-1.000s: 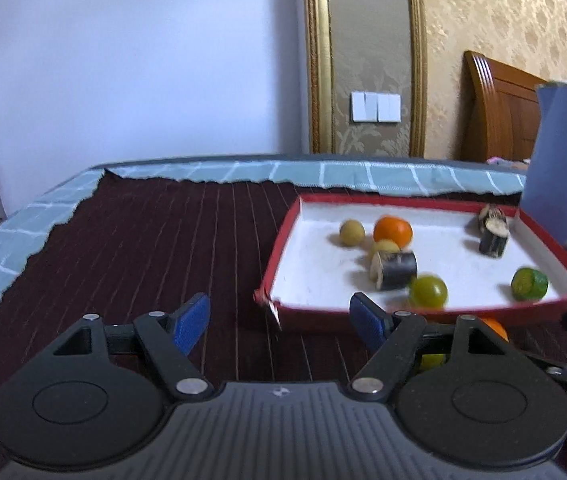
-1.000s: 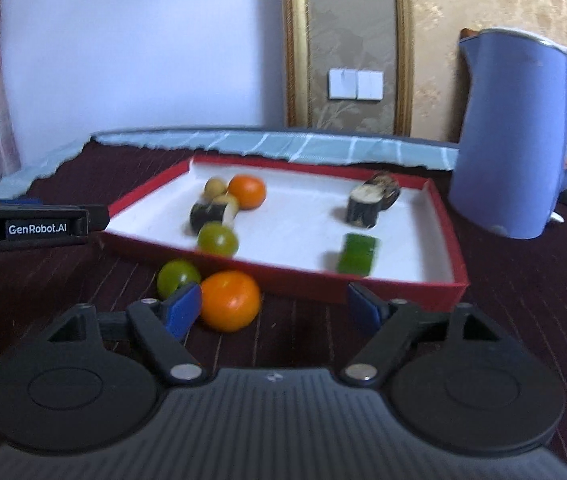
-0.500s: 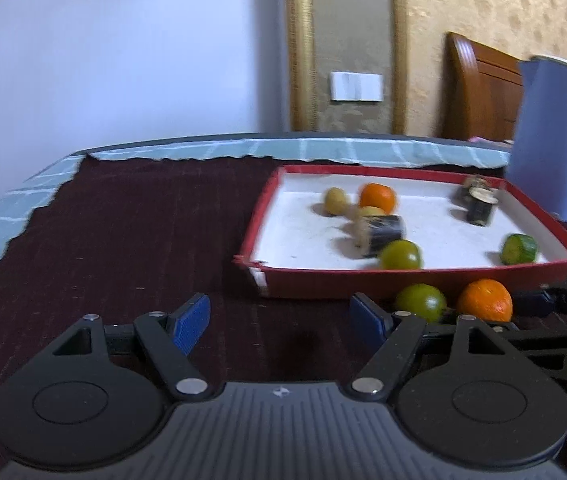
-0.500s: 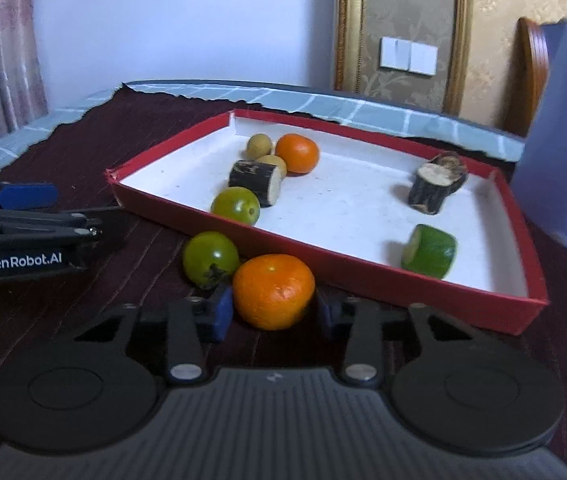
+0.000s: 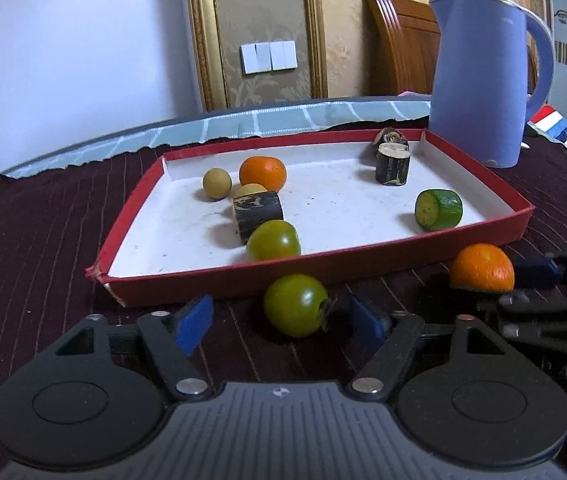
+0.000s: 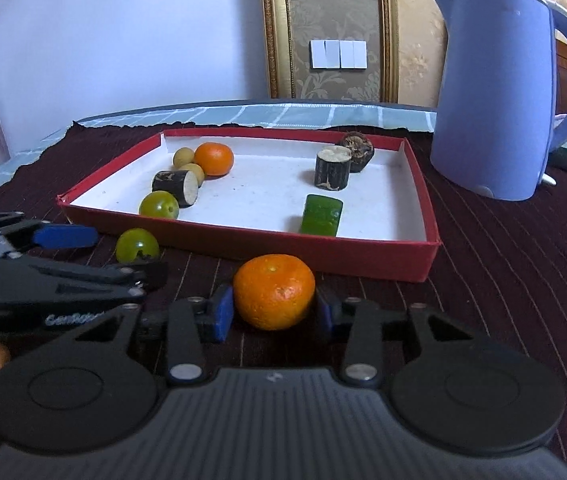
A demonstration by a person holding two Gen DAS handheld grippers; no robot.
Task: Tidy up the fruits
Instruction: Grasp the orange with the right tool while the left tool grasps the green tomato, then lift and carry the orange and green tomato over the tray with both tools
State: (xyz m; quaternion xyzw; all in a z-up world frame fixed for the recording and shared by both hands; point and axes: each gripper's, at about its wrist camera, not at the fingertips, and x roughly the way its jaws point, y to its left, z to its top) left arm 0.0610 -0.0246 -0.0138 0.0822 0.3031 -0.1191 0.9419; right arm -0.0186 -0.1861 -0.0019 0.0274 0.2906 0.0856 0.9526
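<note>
Orange mandarin is sitting clamped in the right gripper — left gripper, jaws just narrowing, is straddling a green fruit ungripped.

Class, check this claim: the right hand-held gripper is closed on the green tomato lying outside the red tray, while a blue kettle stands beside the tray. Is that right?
Not quite. The right hand-held gripper is closed on the orange, not the green tomato, which lies free outside the red tray. The right wrist view shows this. The blue kettle does stand beside the tray.
</note>
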